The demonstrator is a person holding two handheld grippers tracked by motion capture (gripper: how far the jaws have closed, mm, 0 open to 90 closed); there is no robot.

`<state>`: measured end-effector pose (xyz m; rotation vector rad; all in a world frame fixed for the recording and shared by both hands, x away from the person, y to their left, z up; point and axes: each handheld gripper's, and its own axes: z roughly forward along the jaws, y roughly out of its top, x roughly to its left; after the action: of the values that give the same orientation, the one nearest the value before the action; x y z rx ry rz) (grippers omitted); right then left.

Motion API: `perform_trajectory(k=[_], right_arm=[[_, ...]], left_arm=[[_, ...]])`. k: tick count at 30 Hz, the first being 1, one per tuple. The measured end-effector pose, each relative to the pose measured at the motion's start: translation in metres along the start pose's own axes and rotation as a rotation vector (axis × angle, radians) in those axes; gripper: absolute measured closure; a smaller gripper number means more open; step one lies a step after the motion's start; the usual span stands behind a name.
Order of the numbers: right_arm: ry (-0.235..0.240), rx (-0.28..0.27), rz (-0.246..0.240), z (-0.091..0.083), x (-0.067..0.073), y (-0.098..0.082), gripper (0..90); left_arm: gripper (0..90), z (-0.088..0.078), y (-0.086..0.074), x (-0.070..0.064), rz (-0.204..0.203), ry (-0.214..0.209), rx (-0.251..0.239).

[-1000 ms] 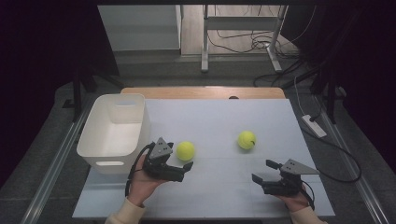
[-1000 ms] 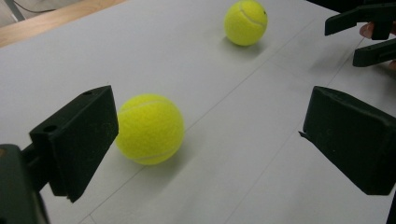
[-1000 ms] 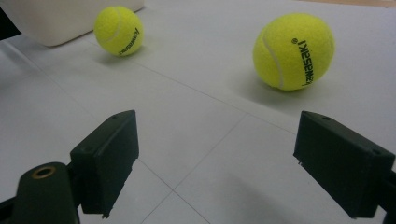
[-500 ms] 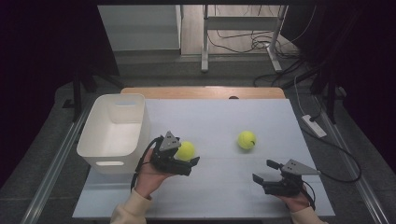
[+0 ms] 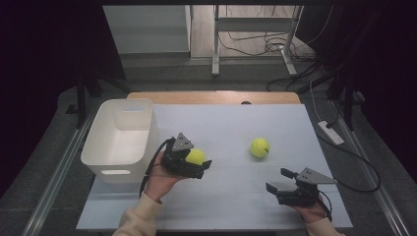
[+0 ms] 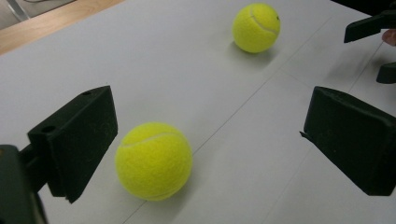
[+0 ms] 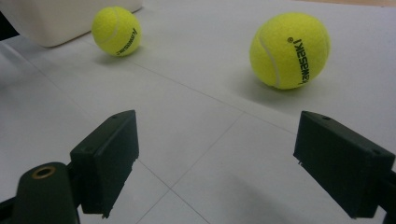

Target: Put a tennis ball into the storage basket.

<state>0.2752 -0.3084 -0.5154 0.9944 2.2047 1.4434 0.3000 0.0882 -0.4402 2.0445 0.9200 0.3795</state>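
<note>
The left gripper (image 5: 199,166) has its jaws spread wide around the near tennis ball (image 6: 153,160), which sits on the white table (image 5: 231,128) between them, close to 1 jaw but not squeezed by either, just beside the white bin (image 5: 120,137). The second tennis ball (image 5: 259,147) lies well apart toward the table's right half, and in the right gripper view it sits ahead of the right gripper (image 7: 233,158). That gripper is released too, its 2 jaws wide apart with nothing between them, low over the table near the front edge.
</note>
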Motion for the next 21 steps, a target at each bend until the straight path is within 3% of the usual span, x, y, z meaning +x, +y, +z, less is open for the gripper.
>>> perform_trajectory(k=[13,21], right_arm=[[0.000,0.002,0.001,0.000,0.000,0.000,13.8],[-0.002,0.007,0.004,0.001,0.000,0.000,13.9]], left_arm=[[2.8,0.016,0.007,0.005,0.001,0.010,0.062],[1.9,0.029,0.007,0.011,-0.025,0.019,0.111]])
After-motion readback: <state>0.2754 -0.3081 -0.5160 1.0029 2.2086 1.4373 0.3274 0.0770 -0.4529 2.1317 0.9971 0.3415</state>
